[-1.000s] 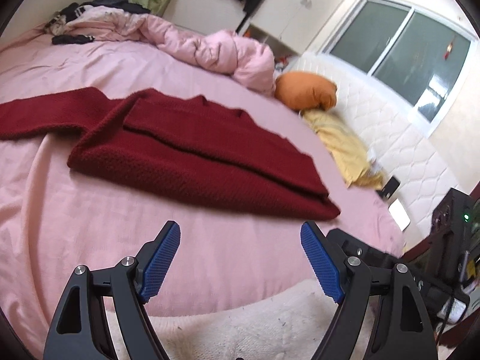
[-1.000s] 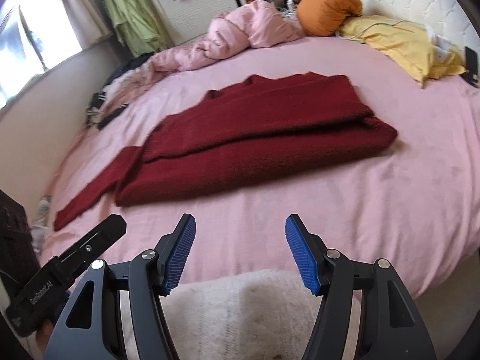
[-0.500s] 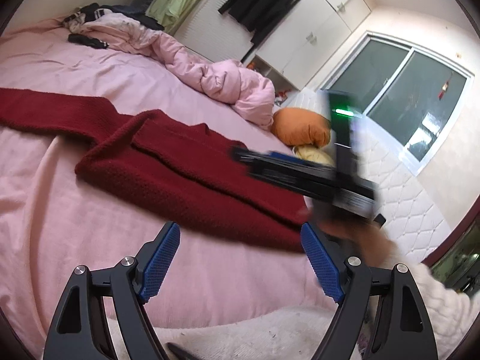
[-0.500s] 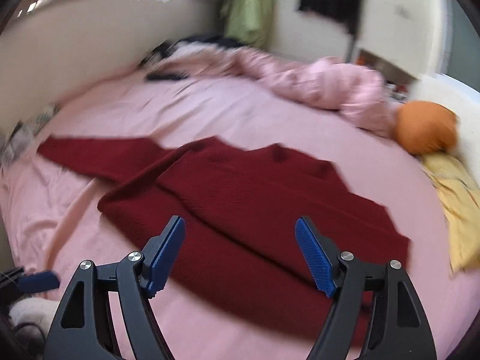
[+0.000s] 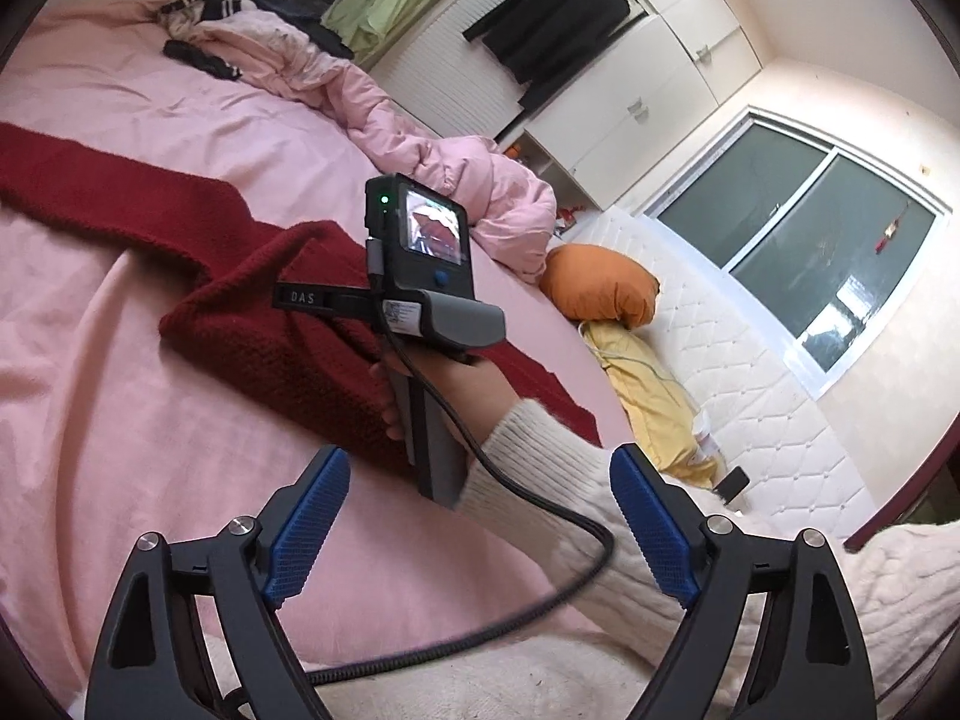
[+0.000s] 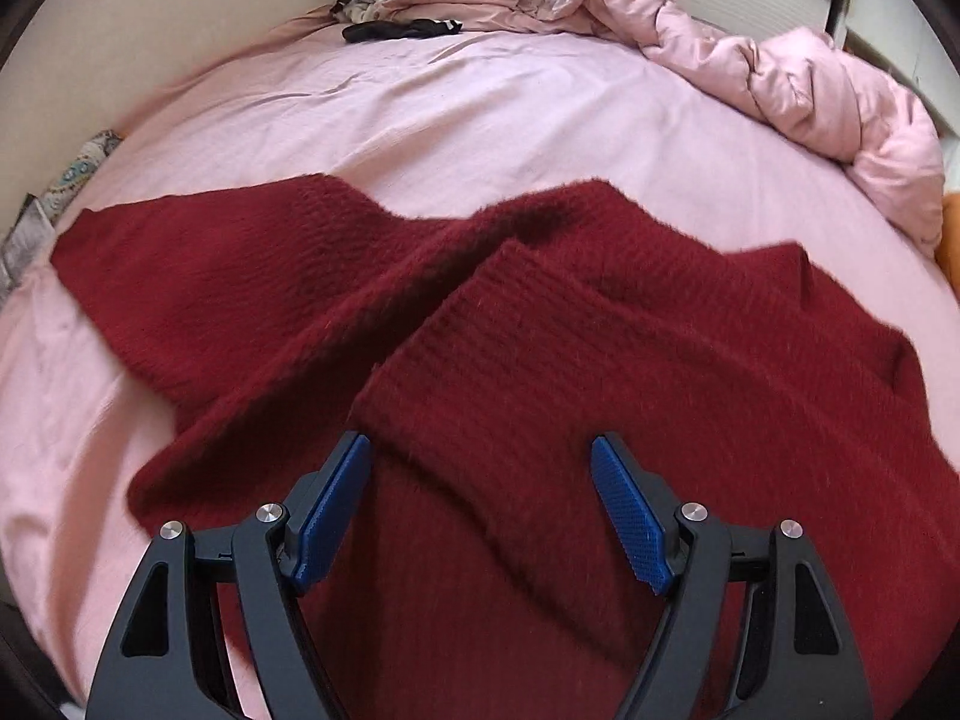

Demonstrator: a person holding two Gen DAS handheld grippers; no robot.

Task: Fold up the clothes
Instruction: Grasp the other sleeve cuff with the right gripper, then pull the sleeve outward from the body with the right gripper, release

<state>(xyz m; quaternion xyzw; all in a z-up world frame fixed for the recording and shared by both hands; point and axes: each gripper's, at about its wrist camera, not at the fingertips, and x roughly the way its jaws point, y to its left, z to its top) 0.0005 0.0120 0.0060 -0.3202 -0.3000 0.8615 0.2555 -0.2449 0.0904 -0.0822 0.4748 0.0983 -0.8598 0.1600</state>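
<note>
A dark red knitted sweater (image 6: 660,360) lies partly folded on the pink bed sheet (image 6: 480,108), one sleeve (image 6: 198,264) stretched out to the left. My right gripper (image 6: 480,504) hovers open just above the sweater's folded body, nothing between its blue pads. In the left wrist view the sweater (image 5: 258,324) is seen behind the right device (image 5: 420,276), which a hand in a cream knitted sleeve (image 5: 558,480) holds over it. My left gripper (image 5: 474,522) stands open near the bed's front edge, empty.
A crumpled pink duvet (image 6: 810,90) and dark clothes (image 6: 402,30) lie at the far side of the bed. An orange pillow (image 5: 600,285) and yellow cloth (image 5: 648,384) rest by the white quilted headboard (image 5: 750,360). Wardrobe (image 5: 630,72) and window (image 5: 828,240) stand behind.
The right gripper has swung left and moved forward over the sweater, now close above it. The hand with the right device has come into the left wrist view. Both grippers stay open.
</note>
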